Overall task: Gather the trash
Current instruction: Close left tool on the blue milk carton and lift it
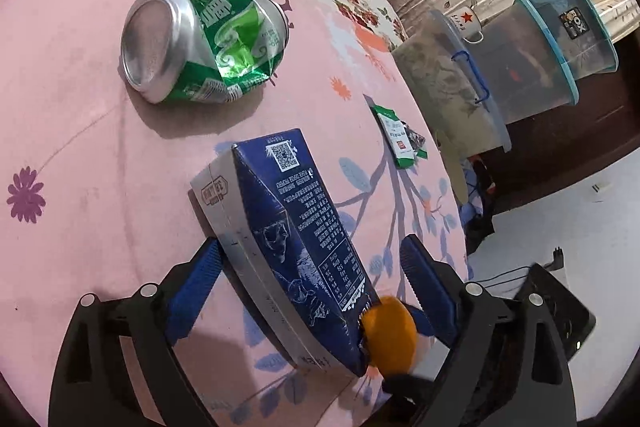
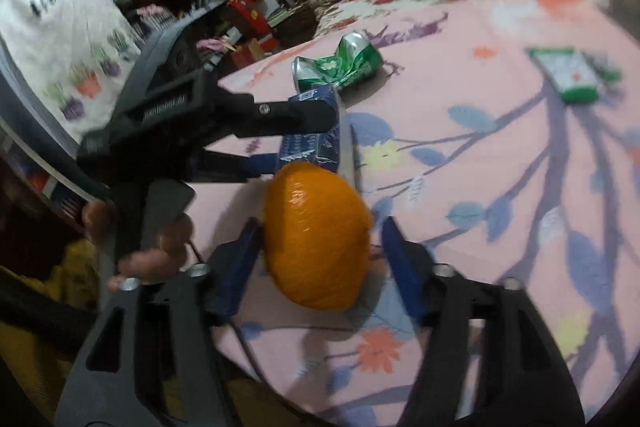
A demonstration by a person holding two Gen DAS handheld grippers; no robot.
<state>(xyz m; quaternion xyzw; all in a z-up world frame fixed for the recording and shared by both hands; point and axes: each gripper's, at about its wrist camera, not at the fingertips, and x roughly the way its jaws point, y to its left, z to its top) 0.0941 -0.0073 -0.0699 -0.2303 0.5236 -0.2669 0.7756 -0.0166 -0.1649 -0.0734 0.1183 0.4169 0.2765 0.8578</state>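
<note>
**Carton and orange sit between parted tongs on the bed**

Here the left tongs [image 1: 310, 267] stand wide apart around a dark blue drink carton [image 1: 292, 227] lying on the pink flowered bedsheet [image 1: 80, 147]. The left blue pad sits just beside the carton's grey side; whether it touches cannot be told, and the right pad stands clear of the printed face. At the carton's near end lies an orange [image 1: 390, 337], close to the right pad.

From the right wrist view, the right tongs [image 2: 320, 247] are also apart, with the orange [image 2: 316, 235] between them. The left pad is at the fruit's skin, perhaps touching, while a gap shows on the right side, so no clamp is visible. The picture is blurred. Just beyond the orange lies the carton [image 2: 316, 143], straddled by the left tongs [image 2: 308, 135], with a person's fingers [image 2: 160, 247] wrapped around their black handle.

Farther out on the sheet, a crushed green can [image 1: 204, 47] lies on its side, well apart from the carton. Near the bed's edge is a small green and white wrapper [image 1: 396, 135]. Past the edge stand stacked clear plastic tubs [image 1: 520, 67] with a white mug [image 1: 466, 21] bearing a red star.
</note>
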